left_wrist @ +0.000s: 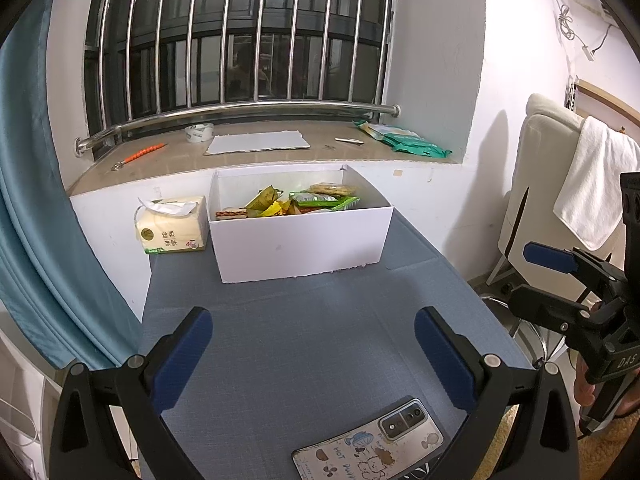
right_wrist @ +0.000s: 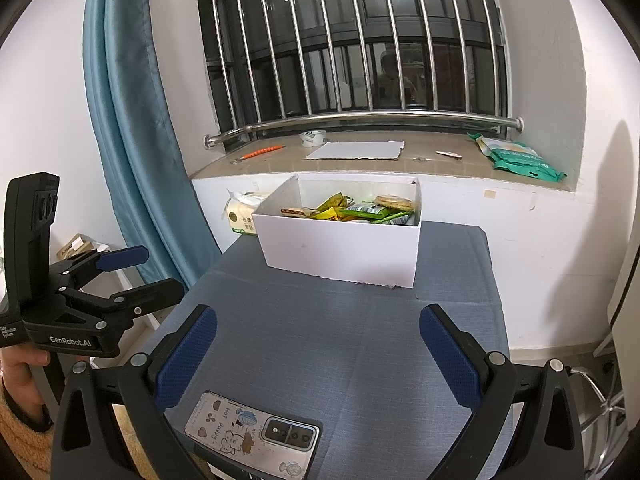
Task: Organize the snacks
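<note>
A white cardboard box (left_wrist: 300, 240) stands at the far end of the blue-grey table (left_wrist: 312, 340). It holds several snack packets (left_wrist: 304, 200), green and yellow wrappers and a round cracker pack. The box also shows in the right wrist view (right_wrist: 340, 248) with the snacks (right_wrist: 352, 210) inside. My left gripper (left_wrist: 312, 348) is open and empty above the near table. My right gripper (right_wrist: 320, 350) is open and empty too. The right gripper also shows at the right edge of the left wrist view (left_wrist: 560, 276). The left gripper also shows at the left of the right wrist view (right_wrist: 132, 276).
A phone in a cartoon case (left_wrist: 372, 448) lies at the table's near edge, also in the right wrist view (right_wrist: 252, 436). A tissue pack (left_wrist: 172, 228) stands left of the box. The windowsill holds tape (left_wrist: 199, 133), cardboard (left_wrist: 258, 142), green bags (left_wrist: 404, 140).
</note>
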`<state>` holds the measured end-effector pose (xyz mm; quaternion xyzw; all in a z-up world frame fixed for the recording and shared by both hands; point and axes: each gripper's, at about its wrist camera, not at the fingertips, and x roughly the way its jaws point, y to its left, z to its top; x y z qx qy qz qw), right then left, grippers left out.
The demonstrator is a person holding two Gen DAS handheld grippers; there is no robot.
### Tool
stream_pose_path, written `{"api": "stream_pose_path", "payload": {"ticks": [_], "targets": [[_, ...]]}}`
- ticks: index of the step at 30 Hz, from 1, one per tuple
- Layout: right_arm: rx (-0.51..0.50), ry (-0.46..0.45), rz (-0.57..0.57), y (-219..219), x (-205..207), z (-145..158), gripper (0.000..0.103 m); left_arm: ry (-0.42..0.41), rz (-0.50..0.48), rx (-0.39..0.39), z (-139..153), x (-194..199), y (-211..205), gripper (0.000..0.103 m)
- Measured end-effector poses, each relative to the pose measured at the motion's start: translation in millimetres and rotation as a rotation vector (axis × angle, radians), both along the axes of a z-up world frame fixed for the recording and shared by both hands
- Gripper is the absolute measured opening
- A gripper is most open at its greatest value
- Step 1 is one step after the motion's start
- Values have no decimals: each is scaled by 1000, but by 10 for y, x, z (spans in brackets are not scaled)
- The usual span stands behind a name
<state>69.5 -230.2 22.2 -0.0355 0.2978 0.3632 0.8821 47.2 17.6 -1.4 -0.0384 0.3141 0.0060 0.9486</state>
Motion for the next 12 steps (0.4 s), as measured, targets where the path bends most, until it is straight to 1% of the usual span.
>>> {"api": "stream_pose_path", "payload": {"ticks": [7,12], "targets": [[-3,-2,2,5,-13,5,103,-4,-14,3,8,-7,-11,103],[-4,-2,4,1,-20,5,103,-29,-34,9,34,-43,-35,103]]}}
